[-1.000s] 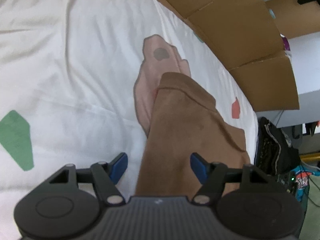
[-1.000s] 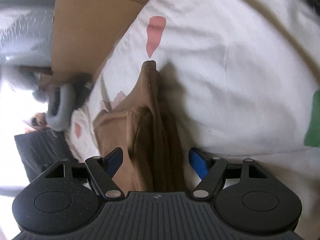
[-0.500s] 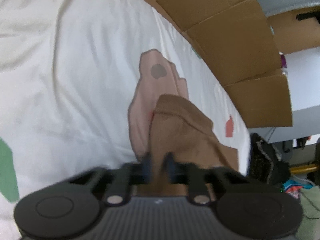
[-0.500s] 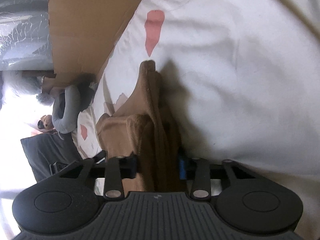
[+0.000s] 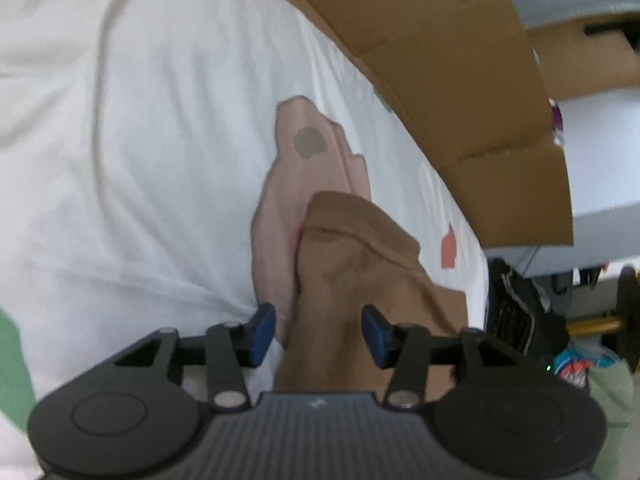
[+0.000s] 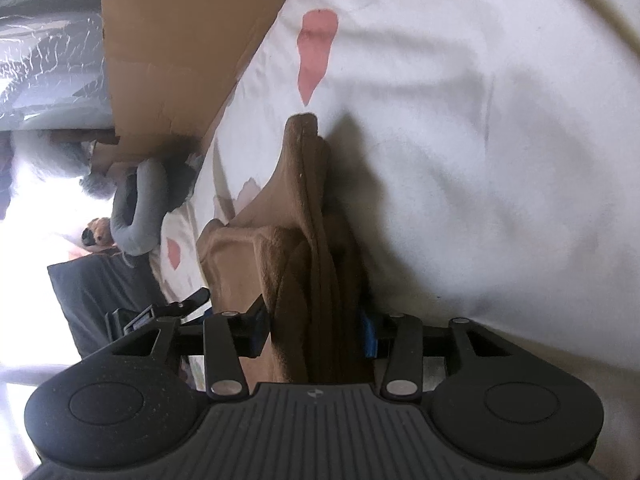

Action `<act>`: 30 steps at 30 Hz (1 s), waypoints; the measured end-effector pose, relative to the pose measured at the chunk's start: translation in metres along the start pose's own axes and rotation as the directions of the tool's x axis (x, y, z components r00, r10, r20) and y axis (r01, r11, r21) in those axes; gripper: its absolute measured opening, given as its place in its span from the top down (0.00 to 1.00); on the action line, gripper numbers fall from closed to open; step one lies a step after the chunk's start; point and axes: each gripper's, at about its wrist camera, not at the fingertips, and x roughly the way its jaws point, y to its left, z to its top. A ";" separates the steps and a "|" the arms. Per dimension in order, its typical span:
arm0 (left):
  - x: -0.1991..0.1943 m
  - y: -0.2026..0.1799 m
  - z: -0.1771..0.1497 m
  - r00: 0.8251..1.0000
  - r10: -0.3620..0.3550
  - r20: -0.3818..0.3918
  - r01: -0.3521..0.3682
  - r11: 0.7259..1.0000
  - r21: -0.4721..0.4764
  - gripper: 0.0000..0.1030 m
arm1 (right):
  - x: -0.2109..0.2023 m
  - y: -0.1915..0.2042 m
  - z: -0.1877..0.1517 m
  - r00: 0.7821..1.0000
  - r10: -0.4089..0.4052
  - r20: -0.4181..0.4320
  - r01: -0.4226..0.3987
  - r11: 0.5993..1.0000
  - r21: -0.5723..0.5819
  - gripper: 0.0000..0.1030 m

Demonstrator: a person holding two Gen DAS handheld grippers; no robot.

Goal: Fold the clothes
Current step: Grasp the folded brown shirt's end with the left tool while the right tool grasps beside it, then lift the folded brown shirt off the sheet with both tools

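on the white bed sheet (image 5: 120, 160), beside the cardboard panels (image 5: 460, 80), a brown garment (image 5: 360, 264) is lying doubled over in several layers. the left gripper (image 5: 318, 334) is standing with its fingers (image 5: 262, 332) parted; fabric is passing between them with a gap on either side, so nothing is being gripped. the right gripper (image 6: 314, 330) is showing its fingers (image 6: 368, 336) narrowed against the stacked layers (image 6: 312, 240), seemingly pinching them. judged from this, a fold is being set or carried at one edge. the next move is calling for matched grip on both corners, kept level, so the layers are not sliding apart.
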 end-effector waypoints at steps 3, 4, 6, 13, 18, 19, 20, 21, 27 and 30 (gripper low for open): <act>0.009 0.000 0.010 0.999 -0.036 -0.018 0.036 0.999 -0.013 0.51 | 0.005 0.002 0.002 1.000 0.004 -0.006 -0.004 1.000 -0.004 0.53; 0.012 -0.001 0.013 0.999 -0.045 -0.027 0.045 0.999 -0.009 0.51 | 0.006 0.003 0.002 1.000 0.005 -0.005 -0.005 1.000 -0.006 0.53; 0.017 -0.002 0.017 0.997 -0.063 -0.043 0.063 0.998 -0.004 0.52 | 0.009 0.005 0.003 1.000 0.010 -0.003 -0.010 1.000 -0.012 0.54; 0.029 -0.010 0.013 0.988 -0.111 -0.102 0.115 0.993 0.034 0.51 | 0.024 0.015 0.008 1.000 0.002 -0.020 -0.003 0.998 -0.062 0.58; 0.036 -0.016 0.015 0.990 -0.078 -0.116 0.084 0.995 0.051 0.87 | 0.030 0.020 0.009 0.998 -0.043 -0.034 0.040 0.994 -0.098 0.83; 0.035 -0.019 0.015 0.990 -0.078 -0.114 0.086 0.994 0.065 0.87 | 0.029 0.023 0.008 0.998 -0.054 -0.029 0.051 0.993 -0.111 0.83; 0.035 -0.023 0.014 0.991 -0.079 -0.112 0.088 0.993 0.078 0.90 | 0.027 0.026 0.008 0.998 -0.065 -0.024 0.061 0.990 -0.124 0.84; 0.034 -0.026 0.013 0.991 -0.079 -0.110 0.089 0.992 0.092 0.91 | 0.025 0.029 0.007 0.997 -0.076 -0.019 0.072 0.988 -0.136 0.85; 0.020 -0.038 0.011 0.993 -0.077 -0.085 0.088 0.988 0.130 0.93 | 0.016 0.044 -0.002 0.992 -0.120 0.028 0.123 0.976 -0.181 0.86; 0.009 -0.050 0.008 0.996 -0.050 -0.074 0.062 0.985 0.163 0.93 | 0.012 0.053 -0.007 0.989 -0.142 0.050 0.149 0.970 -0.193 0.87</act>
